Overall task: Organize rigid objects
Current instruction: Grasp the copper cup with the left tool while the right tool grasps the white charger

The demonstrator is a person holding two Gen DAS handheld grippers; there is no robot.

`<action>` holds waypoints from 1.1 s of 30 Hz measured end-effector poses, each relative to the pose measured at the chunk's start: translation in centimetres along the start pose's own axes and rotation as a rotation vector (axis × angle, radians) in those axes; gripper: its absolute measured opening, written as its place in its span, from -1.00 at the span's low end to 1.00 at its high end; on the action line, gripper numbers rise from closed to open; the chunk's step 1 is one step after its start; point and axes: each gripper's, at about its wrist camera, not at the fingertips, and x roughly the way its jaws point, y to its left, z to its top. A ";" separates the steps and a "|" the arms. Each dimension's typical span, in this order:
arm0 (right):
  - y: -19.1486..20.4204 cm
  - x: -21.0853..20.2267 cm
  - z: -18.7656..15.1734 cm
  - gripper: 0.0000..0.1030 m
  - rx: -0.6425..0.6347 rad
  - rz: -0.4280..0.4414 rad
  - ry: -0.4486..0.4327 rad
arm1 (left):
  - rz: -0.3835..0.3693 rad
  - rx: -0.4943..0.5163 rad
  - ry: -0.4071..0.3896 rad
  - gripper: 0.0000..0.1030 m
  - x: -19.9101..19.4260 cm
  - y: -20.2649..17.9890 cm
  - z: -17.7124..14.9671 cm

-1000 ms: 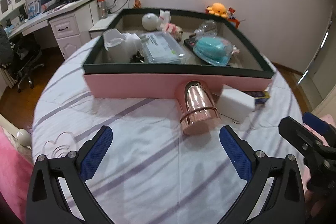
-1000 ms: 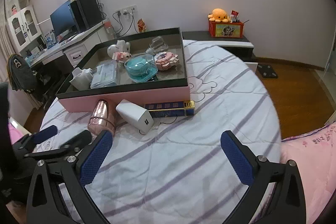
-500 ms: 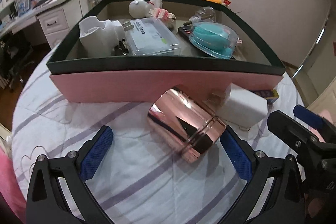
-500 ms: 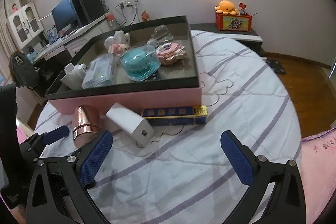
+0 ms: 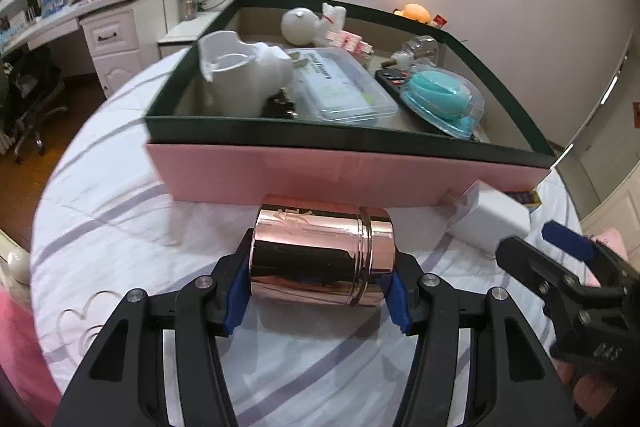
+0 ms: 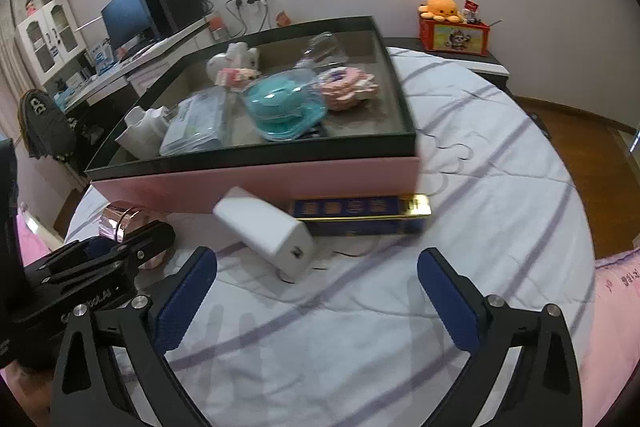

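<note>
Operator: Grip status, near end first?

Technician: Left gripper (image 5: pixel 320 291) is closed on the pink metal can (image 5: pixel 322 251), one blue pad against each flat end; the can lies on its side across the fingers, at or just above the striped bedsheet (image 5: pixel 120 227). Right gripper (image 6: pixel 316 303) stands wide open and holds nothing, near the white charger (image 6: pixel 266 233).

Operator: Where does the can sit relative to the target?

Technician: Just in front of the pink wall of the box (image 5: pixel 340 175), outside it. Beyond that wall the box already holds a clear plastic case (image 5: pixel 344 91), a teal item in a blister pack (image 5: pixel 440 99) and white pieces.

Operator: Procedure for a clean step?

Technician: Judged, not observed: polished metal is slippery, so maintain squeeze and keep the can level. Lift vertically until it clears the dark rim (image 5: pixel 320 129), then carry forward. Release only over a bare part of the floor; the can may roll.
</note>
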 end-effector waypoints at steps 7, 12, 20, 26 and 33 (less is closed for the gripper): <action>1.6 1.7 0.2 0.50 -0.037 -0.017 0.004 | 0.018 -0.024 0.000 0.10 -1.0 1.5 -0.6; 2.0 1.9 -0.1 0.27 -0.054 -0.045 0.007 | 0.018 -0.018 0.001 0.10 -1.1 1.6 -0.9; 3.2 1.4 -0.2 -0.04 -0.107 0.017 0.012 | 0.011 -0.022 0.004 0.10 -1.3 1.6 -1.1; 3.7 1.4 -0.5 -0.14 -0.131 0.044 0.020 | 0.015 -0.020 0.003 0.10 -1.3 1.6 -1.2; 4.1 1.9 -0.3 -0.14 -0.156 0.104 0.039 | 0.021 -0.013 0.005 0.10 -1.2 1.5 -1.1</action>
